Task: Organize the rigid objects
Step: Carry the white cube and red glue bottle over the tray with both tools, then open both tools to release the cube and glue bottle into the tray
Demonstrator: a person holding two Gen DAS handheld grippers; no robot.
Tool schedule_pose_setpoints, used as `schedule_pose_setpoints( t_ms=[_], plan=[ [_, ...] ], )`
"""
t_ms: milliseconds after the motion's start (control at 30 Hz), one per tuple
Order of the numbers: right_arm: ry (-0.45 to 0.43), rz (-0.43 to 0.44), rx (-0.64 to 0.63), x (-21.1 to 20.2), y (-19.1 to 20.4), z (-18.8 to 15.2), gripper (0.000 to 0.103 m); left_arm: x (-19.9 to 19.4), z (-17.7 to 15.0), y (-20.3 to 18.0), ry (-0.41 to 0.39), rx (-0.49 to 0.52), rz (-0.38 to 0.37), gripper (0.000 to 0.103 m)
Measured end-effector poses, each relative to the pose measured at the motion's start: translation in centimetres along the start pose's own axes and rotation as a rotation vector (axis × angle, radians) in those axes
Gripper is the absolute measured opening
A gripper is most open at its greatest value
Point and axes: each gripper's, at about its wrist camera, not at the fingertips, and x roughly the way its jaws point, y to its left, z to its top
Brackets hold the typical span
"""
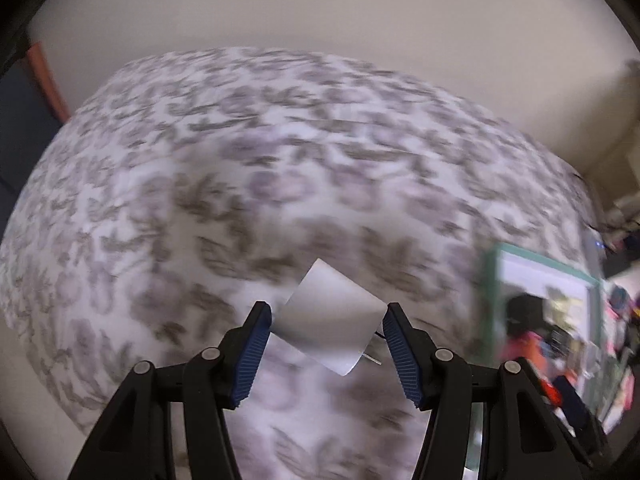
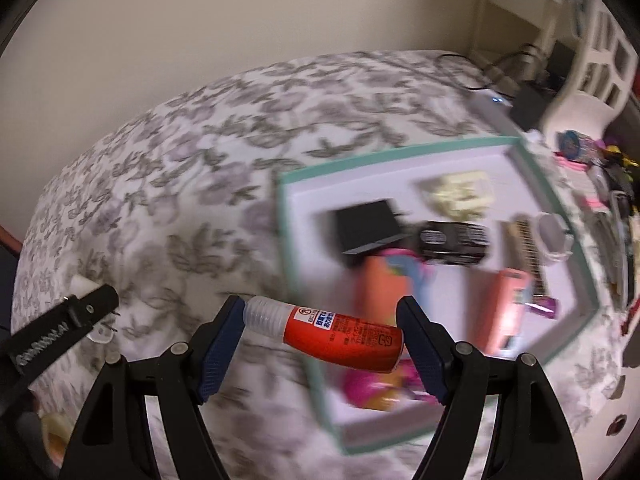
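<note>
Glue bottle (image 2: 344, 334): one, right tongs (image 2: 322, 326) | white block (image 1: 330, 318): one, left tongs (image 1: 326, 320)

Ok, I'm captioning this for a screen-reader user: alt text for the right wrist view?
The right gripper holds a red bottle with a clear cap sideways between its fingers, above a floral bedspread. Behind it sits a green-rimmed tray of blurred items.

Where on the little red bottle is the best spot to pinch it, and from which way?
Pinch the red bottle around its red middle, coming from above or straight on, the jaws closing on its curved sides. It lies sideways, clear cap to the left, and the cap is thin and looks slippery. Right now the right gripper pinches it end to end, cap to base, which could slip more easily.
</note>
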Motion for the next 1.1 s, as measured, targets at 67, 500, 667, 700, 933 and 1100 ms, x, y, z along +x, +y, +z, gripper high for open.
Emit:
schedule_pose_setpoints(
  t_ms=[67,500,667,700,933,1100],
  plan=[
    [-0.009,-0.028,0.002,-0.6,-2.1,-0.3,0.079,-0.7,-1.1,-2.4,0.002,0.036,-0.064,0.061],
    [0.073,-0.101,0.119,1.1,-14.2,-1.5,0.079,0.0,-7.2,-16.2,0.082,0.269,-0.257,0.061],
    [0.111,-0.055,0.119,2.3,-15.0,-1.6,0.079,0.4,-7.7,-17.2,0.085,0.25,-0.281,0.065],
    [0.11,-0.052,0.115,2.4,-15.0,-1.6,0.079,0.3,-7.7,-17.2,0.083,0.246,-0.282,0.072],
    [0.113,0.008,0.127,2.0,-15.5,-1.8,0.079,-0.5,-6.9,-14.2,0.033,0.182,-0.221,0.079],
    [0.057,-0.003,0.075,0.5,-14.5,-1.8,0.079,-1.4,-6.8,-11.1,-0.01,0.147,-0.147,0.08]
  ],
)
